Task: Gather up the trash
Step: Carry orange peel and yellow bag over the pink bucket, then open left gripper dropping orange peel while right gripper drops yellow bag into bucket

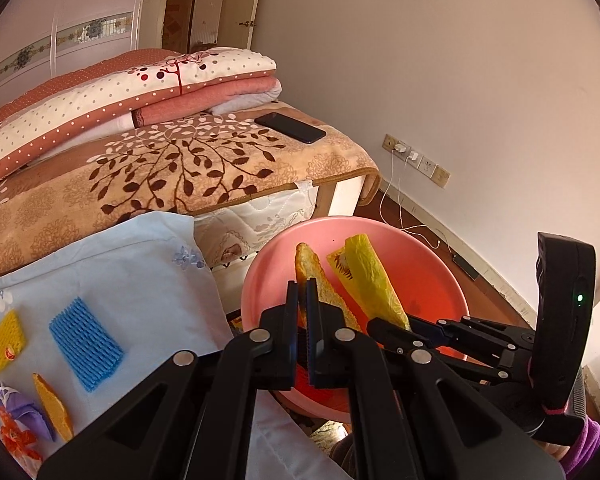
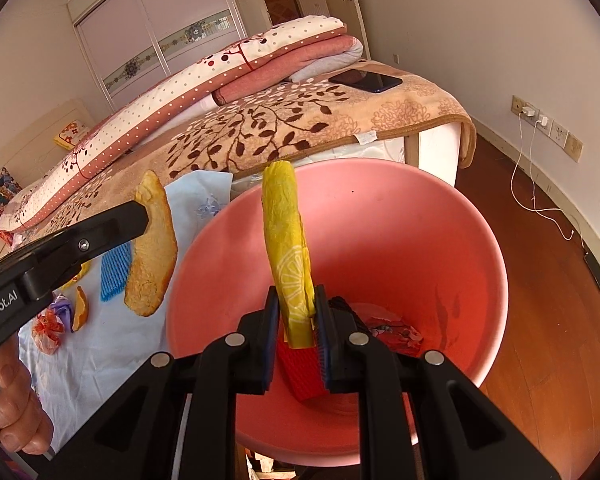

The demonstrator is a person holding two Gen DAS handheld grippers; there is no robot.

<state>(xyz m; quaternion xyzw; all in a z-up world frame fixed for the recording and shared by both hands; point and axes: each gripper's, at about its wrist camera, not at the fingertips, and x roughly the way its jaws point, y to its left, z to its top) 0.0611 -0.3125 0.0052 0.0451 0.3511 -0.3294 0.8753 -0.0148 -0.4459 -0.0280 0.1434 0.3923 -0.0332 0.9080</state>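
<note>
My left gripper (image 1: 302, 300) is shut on a long orange peel (image 1: 310, 268) that sticks up by the near left rim of the pink basin (image 1: 420, 248). From the right wrist view the left gripper (image 2: 140, 216) and its orange peel (image 2: 152, 256) hang just left of the basin, over the cloth. My right gripper (image 2: 296, 312) is shut on a yellow lemon-print wrapper (image 2: 284, 232), upright above the pink basin (image 2: 440, 240). The right gripper (image 1: 396, 326) and its wrapper (image 1: 370, 280) also show over the basin. A red foam net (image 2: 304, 372) and a red wrapper (image 2: 392, 328) lie in the basin.
On the light blue cloth (image 1: 120, 272) lie a blue foam net (image 1: 86, 344), a yellow foam net (image 1: 4, 340), a small orange peel (image 1: 52, 408), a purple scrap (image 1: 20, 412) and a red-orange wrapper (image 1: 18, 440). A phone (image 1: 290, 127) rests on the bed. A hand (image 2: 12, 412) grips the left handle.
</note>
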